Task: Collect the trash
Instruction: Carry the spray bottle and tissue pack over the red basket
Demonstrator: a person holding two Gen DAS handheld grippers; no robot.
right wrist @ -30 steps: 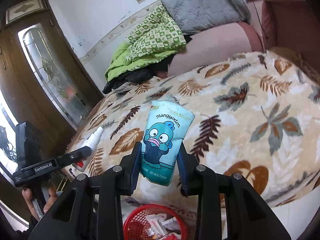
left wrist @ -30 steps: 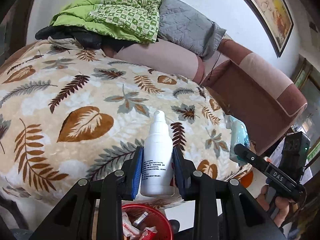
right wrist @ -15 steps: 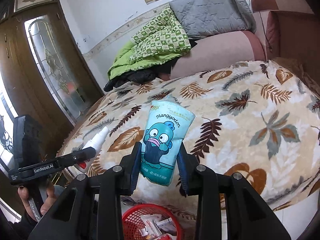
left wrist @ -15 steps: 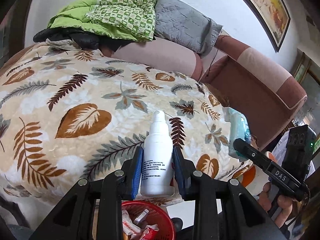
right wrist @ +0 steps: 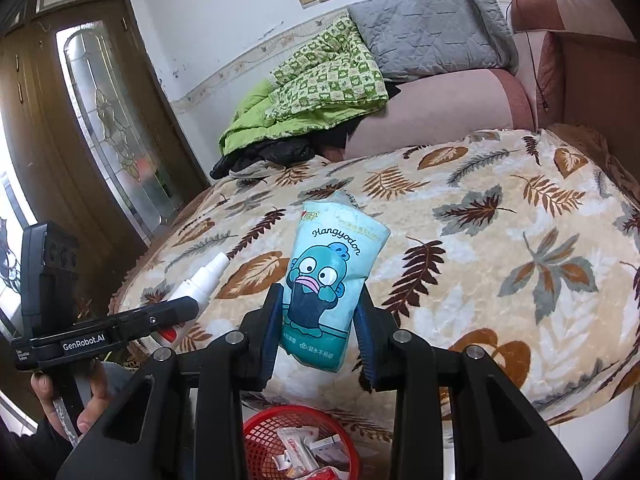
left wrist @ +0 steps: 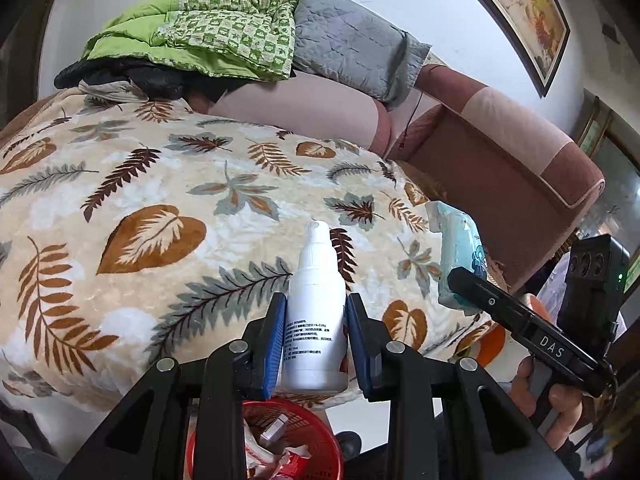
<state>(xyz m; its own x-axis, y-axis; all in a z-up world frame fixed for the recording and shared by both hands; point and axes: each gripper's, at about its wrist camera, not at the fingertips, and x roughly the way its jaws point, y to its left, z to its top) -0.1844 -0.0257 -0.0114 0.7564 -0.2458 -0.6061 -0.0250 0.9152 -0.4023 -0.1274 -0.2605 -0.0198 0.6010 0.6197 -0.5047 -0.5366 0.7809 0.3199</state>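
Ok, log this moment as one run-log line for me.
left gripper: shut on white bottle | right gripper: shut on tissue pack | red basket: below, partly filled

Bed, covered by a cream blanket (left wrist: 168,184) with a brown and grey leaf print. At its far edge lay a black garment (right wrist: 264,156), under a green quilt (left wrist: 224,40). Floor below carried a red basket (right wrist: 264,436) of wrappers.

A leaf-patterned blanket (left wrist: 168,208) is covering the wide surface, and a green quilt (right wrist: 320,84) is lying bunched on black clothing (right wrist: 264,156) at its far edge — just beside a grey cushion (left wrist: 352,52). A pink sofa (left wrist: 500,148) is standing along the wall, a framed picture (left wrist: 516,8) is hanging above it, and a wooden door (right wrist: 92,120) with patterned glass is standing at the far left.
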